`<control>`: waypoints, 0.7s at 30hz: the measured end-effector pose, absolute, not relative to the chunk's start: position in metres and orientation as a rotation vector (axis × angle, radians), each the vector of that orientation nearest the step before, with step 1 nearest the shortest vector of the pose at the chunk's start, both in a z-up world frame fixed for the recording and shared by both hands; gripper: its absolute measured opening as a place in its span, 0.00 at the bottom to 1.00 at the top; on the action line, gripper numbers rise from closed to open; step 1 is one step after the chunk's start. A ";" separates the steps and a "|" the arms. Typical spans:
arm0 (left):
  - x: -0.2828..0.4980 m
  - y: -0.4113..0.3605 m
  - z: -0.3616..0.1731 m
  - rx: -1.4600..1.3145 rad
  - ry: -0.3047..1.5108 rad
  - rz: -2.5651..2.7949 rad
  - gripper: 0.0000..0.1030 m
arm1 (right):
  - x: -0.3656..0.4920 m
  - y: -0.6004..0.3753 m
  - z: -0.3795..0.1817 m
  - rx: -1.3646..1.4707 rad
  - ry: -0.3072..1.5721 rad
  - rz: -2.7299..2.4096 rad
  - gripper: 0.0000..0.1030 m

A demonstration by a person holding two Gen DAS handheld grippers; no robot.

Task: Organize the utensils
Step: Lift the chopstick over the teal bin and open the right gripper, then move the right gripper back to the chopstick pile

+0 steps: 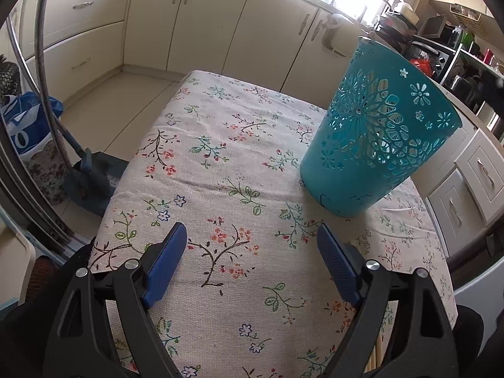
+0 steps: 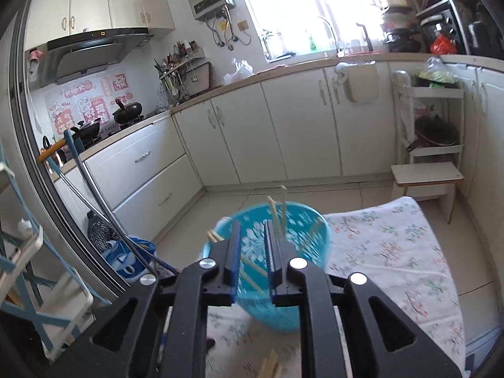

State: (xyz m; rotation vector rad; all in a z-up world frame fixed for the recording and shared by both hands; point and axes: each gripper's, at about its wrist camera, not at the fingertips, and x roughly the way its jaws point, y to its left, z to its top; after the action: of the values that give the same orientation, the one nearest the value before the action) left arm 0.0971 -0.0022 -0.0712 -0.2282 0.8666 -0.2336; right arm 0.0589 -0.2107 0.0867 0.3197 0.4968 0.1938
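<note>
Right claw (image 2: 252, 236) is hanging slightly parted and empty over the teal basket (image 2: 267, 252), where chopsticks (image 2: 277, 211) are standing; left claw (image 1: 252, 252) is waiting wide, empty.

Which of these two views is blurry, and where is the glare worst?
Right wrist view: the teal basket and the chopsticks in it are motion-smeared, while the cabinets stay fairly sharp; the window is blown out white. Left wrist view: sharp on the basket and tablecloth, with window glare along the top edge.
</note>
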 end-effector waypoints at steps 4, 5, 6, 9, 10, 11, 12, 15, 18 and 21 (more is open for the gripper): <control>0.097 -0.002 -0.070 -0.226 0.863 -0.229 0.78 | 0.017 -0.209 0.060 0.271 0.541 0.153 0.16; 0.096 -0.002 -0.070 -0.225 0.862 -0.228 0.78 | 0.010 -0.206 0.050 0.258 0.567 0.150 0.16; 0.096 -0.003 -0.070 -0.223 0.861 -0.226 0.78 | 0.004 -0.203 0.040 0.242 0.594 0.145 0.16; 0.096 -0.002 -0.069 -0.220 0.859 -0.223 0.78 | -0.009 -0.199 0.009 0.247 0.679 0.149 0.16; 0.096 -0.002 -0.069 -0.221 0.858 -0.222 0.78 | -0.012 -0.197 0.002 0.253 0.703 0.152 0.16; 0.096 -0.002 -0.069 -0.221 0.858 -0.220 0.78 | -0.014 -0.194 -0.007 0.252 0.730 0.153 0.16; 0.096 -0.001 -0.069 -0.222 0.857 -0.220 0.78 | -0.015 -0.192 -0.013 0.251 0.751 0.156 0.16; 0.096 -0.002 -0.070 -0.219 0.858 -0.219 0.78 | -0.018 -0.184 -0.032 0.244 0.808 0.169 0.16; 0.096 -0.002 -0.070 -0.217 0.859 -0.219 0.78 | -0.017 -0.177 -0.041 0.227 0.837 0.175 0.16; 0.096 -0.002 -0.070 -0.217 0.859 -0.220 0.78 | -0.017 -0.172 -0.048 0.213 0.858 0.175 0.16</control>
State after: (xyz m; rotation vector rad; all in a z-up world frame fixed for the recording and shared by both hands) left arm 0.0959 -0.0023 -0.0701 -0.2174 0.8593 -0.2197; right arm -0.0165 -0.1719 -0.0484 0.2130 0.8583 0.1750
